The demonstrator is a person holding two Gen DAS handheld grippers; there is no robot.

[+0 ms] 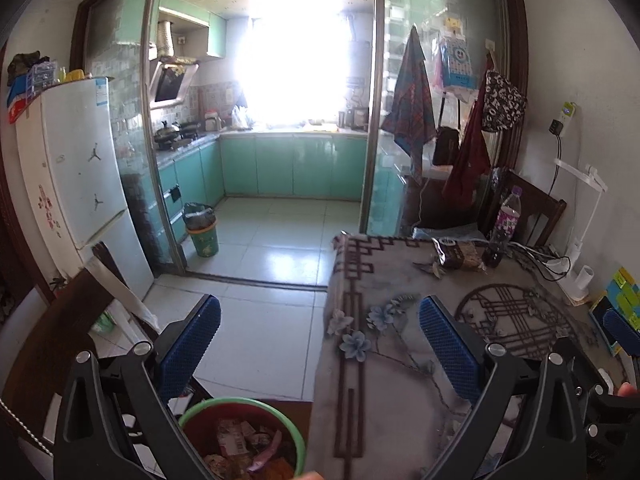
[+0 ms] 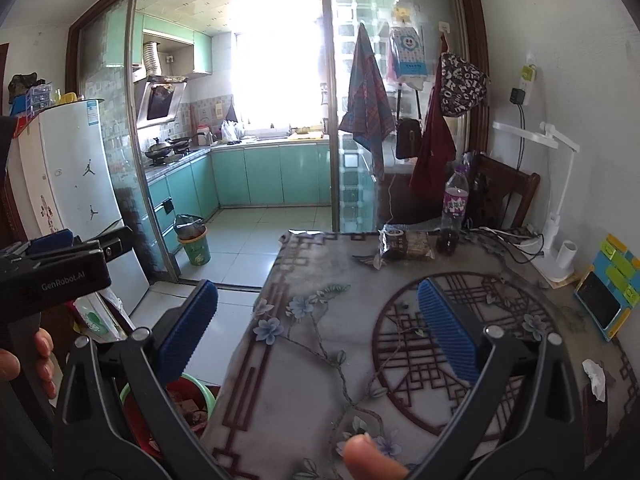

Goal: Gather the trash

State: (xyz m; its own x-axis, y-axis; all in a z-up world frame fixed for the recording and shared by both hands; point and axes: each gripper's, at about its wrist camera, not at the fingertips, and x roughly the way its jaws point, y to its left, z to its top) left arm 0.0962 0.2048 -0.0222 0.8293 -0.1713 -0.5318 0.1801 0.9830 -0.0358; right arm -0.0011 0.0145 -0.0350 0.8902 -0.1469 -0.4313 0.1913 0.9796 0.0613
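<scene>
Both grippers wide and empty over the bench edge.

My left gripper [image 1: 320, 344] and right gripper [image 2: 316, 328] hang level, jaws spread. The red bin [image 1: 240, 436] beside the bench [image 1: 400, 420] is half cut off, its scraps hard to identify. A crumpled tissue [image 2: 596, 380] lies on the bench's right edge; a dark wrapper [image 2: 406, 245] sits beside the bottle [image 2: 454, 212].

The left gripper [image 1: 320, 344] spreads its blue pads wide, holding nothing, at lower centre. Below it a green-rimmed trash bin [image 1: 244, 436] holds scraps beside the table [image 1: 400, 360]. A snack wrapper [image 1: 458, 255] and bottle [image 1: 504, 226] sit at the table's far edge, right of centre.
</scene>
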